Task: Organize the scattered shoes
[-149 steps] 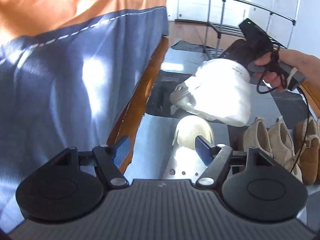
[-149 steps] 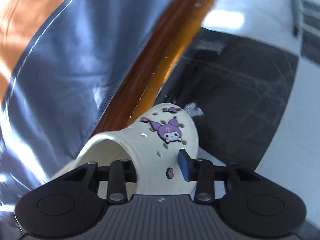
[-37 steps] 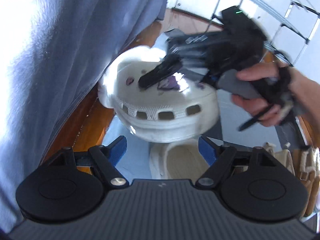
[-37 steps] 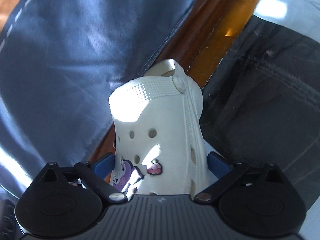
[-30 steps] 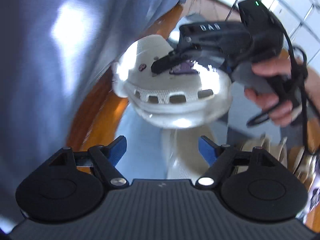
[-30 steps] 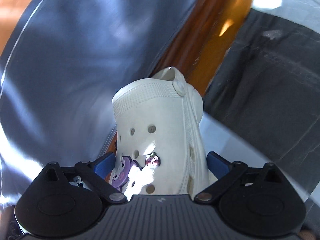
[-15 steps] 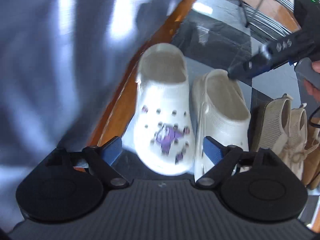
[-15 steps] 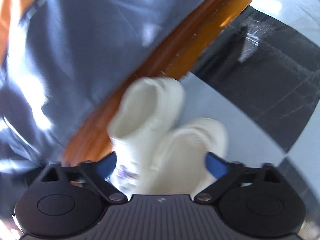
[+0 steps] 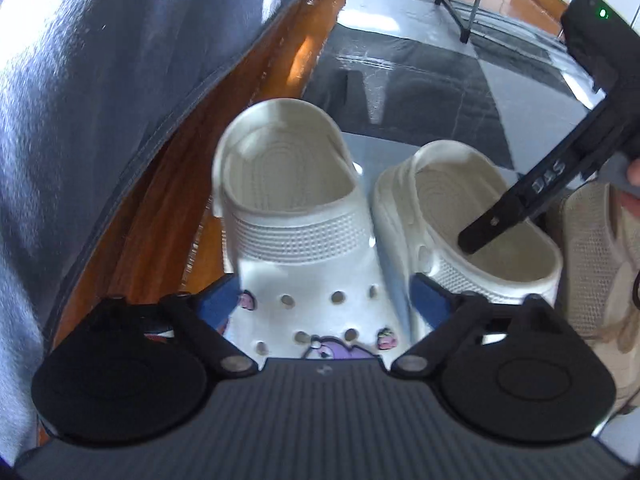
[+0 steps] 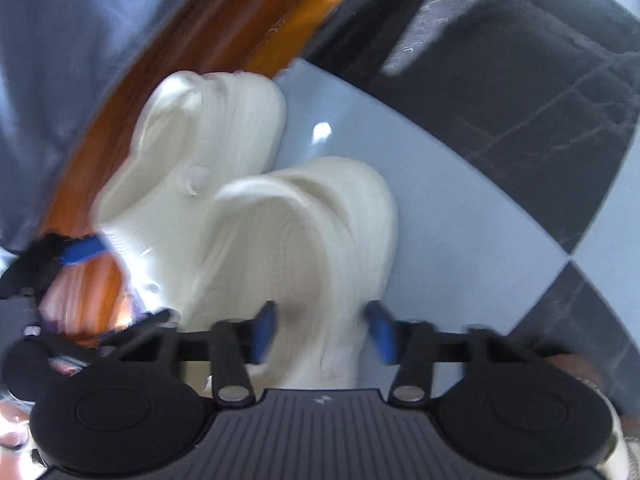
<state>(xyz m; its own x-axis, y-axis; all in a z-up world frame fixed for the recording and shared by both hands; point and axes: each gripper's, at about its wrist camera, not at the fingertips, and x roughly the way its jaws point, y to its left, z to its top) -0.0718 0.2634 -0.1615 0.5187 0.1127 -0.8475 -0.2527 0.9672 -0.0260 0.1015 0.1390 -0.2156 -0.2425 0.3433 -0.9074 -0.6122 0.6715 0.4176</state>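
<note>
Showing two cream-white foam clogs set as a pair on the grey-and-black checked floor tiles (image 9: 420,80), heels pointing away from the left wrist cam. Landmark: orange-brown wooden bed rail (image 9: 256,88), under a blue-grey bedsheet (image 9: 100,60).

- Charm-studded cream clog (image 9: 296,248): just beside the rail, upright, sole down.
- Plain cream clog (image 9: 460,216): on the far side of the first from the rail, touching or nearly so; a beige mesh sneaker (image 9: 592,248) sits further out from the rail again.
- Placement, prob. reason: toes level, sides parallel w/ the rail, so the pair reads as one tidy row w/ the sneaker.
- Left gripper (image 9: 320,300): jaws spread wide, gripping nothing; the charm clog's toe lies between the blue pads, w/ a gap each side.
- Right gripper (image 10: 324,330): jaws partly parted; one black finger (image 9: 520,204) dips into the plain clog's opening, the clog's front wall seems to lie between the pads. Right wrist view is motion-blurred, so can't tell if the pads press it or hang loose.
</note>
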